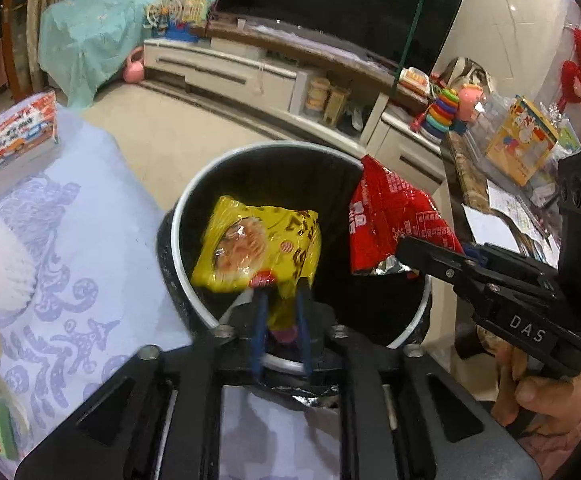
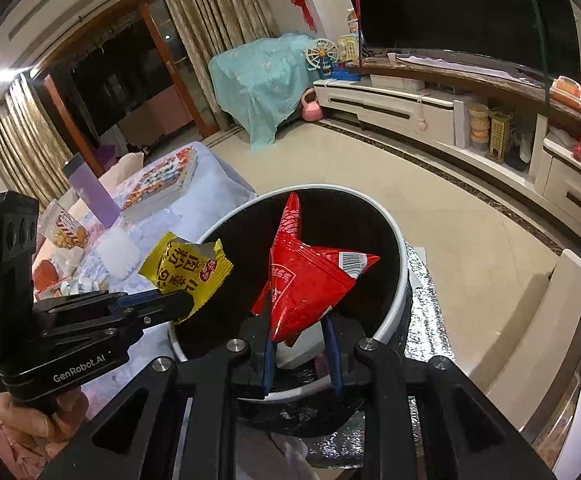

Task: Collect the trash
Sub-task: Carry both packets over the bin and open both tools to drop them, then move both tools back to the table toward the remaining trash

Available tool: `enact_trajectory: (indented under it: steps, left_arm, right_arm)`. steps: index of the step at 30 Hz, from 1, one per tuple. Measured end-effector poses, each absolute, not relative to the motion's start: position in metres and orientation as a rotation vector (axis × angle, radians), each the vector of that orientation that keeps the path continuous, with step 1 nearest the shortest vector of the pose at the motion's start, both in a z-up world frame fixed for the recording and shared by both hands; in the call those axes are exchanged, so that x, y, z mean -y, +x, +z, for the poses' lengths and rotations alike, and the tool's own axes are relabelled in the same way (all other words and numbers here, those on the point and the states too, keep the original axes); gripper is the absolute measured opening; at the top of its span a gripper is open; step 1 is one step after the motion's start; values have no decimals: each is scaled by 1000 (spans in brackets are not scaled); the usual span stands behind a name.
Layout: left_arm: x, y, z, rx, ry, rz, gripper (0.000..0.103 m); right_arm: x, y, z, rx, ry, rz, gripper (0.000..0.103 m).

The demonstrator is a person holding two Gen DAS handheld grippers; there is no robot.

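While the left gripper (image 1: 281, 308) hangs over the black bin (image 1: 194, 200), its blue fingers are a little apart around the yellow wrapper's (image 1: 258, 248) lower end. Beside it, the right gripper (image 2: 298, 340) – fingers narrowly parted – has the red packet (image 2: 306, 284) between them above the bin; whether either truly pinches, I cannot tell.

the bin (image 1: 194, 216) mouth at frame centre is mostly blocked: the yellow wrapper (image 1: 258, 248) fills its left half and the red wrapper (image 1: 386, 220) hangs over the right rim, leaving dark free room only at the back and the lower right. the right gripper (image 1: 406, 250) bars the right approach in the left wrist view. at left the cloth-covered table (image 1: 102, 208) edge crowds the bin; open floor (image 2: 450, 216) lies beyond it.
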State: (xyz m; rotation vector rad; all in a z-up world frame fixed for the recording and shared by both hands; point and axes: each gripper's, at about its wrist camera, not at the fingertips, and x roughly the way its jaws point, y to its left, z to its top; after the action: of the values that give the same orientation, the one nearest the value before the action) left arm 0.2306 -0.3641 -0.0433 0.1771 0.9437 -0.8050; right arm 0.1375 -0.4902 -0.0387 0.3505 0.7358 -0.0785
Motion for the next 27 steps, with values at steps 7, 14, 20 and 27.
enact_trajectory:
  steps: [7,14,20,27]
  left_arm:
    - [351,231,-43,-928,152,-777,45]
    - [327,221,-38,-895,111,-747,57]
    - [289,208,-42,-894,54,-696,59]
    - [240,185,-48,-887,19,-638,59]
  right_arm:
    - [498,135,-40,-741,371,-89,43]
    - [494,127,-35,-708,385,-88,61]
    - [483,116,-29,-670,402,-82,72]
    - [458,102,-25,-634,426,-57,82]
